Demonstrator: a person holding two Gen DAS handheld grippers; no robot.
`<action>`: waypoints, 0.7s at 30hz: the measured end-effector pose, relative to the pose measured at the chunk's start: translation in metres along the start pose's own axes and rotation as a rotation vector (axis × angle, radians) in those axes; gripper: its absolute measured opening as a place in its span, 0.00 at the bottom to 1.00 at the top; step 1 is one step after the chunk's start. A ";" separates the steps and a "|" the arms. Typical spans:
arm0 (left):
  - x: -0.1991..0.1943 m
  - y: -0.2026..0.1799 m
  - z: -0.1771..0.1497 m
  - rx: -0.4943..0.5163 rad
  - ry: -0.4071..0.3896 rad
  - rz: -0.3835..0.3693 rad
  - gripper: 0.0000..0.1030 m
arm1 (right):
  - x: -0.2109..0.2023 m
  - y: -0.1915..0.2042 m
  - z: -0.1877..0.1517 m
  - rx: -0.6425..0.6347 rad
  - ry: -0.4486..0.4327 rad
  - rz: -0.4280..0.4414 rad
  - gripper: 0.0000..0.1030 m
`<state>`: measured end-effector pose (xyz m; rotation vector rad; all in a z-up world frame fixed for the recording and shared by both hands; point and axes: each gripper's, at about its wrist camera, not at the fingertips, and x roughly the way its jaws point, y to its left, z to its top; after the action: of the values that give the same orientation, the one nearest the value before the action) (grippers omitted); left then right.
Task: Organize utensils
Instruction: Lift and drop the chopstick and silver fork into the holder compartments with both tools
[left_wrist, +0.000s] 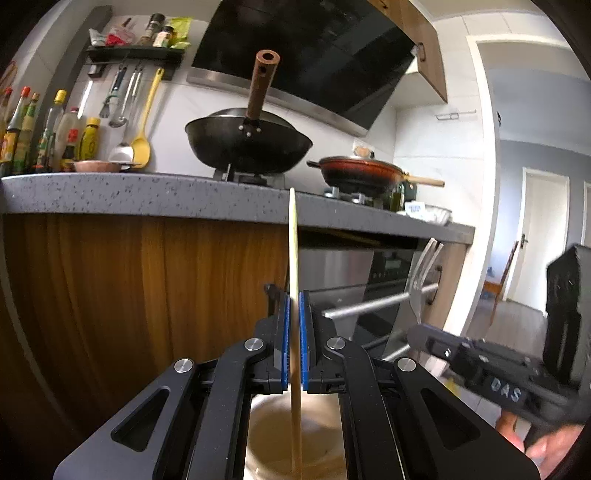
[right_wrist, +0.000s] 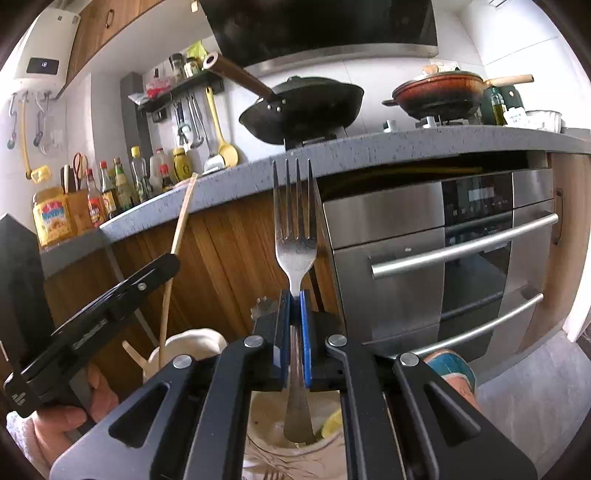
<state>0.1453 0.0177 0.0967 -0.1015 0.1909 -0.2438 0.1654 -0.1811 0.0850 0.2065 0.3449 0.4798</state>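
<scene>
Fork (right_wrist: 295, 236) upright at frame centre, tines up, neck clamped in right tongs (right_wrist: 294, 314); wooden chopstick (left_wrist: 293, 258) likewise vertical, gripped by left tongs (left_wrist: 294, 314). Both handles hanging over ceramic holder (right_wrist: 291, 443) directly below.

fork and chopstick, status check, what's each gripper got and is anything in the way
Left gripper shut on chopstick. Right gripper shut on fork, tines up. Both over holders; countertop edge ahead, no contact.

Open air between both tongs (left_wrist: 294, 343) and wooden cabinet front (left_wrist: 147, 280); bench (left_wrist: 147, 195) edge overhanging above, oven handles (right_wrist: 465, 243) perhaps protruding rightward.
</scene>
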 end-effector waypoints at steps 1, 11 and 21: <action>-0.003 0.000 -0.003 0.007 0.008 -0.004 0.05 | 0.001 0.000 -0.001 0.001 0.007 0.001 0.05; -0.025 -0.003 -0.027 0.102 0.073 0.012 0.05 | 0.007 0.002 -0.015 -0.041 0.078 -0.006 0.05; -0.035 0.006 -0.031 0.083 0.096 0.034 0.20 | 0.012 0.007 -0.012 -0.087 0.106 -0.025 0.05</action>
<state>0.1069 0.0301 0.0722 -0.0043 0.2774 -0.2227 0.1682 -0.1684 0.0728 0.0921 0.4287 0.4815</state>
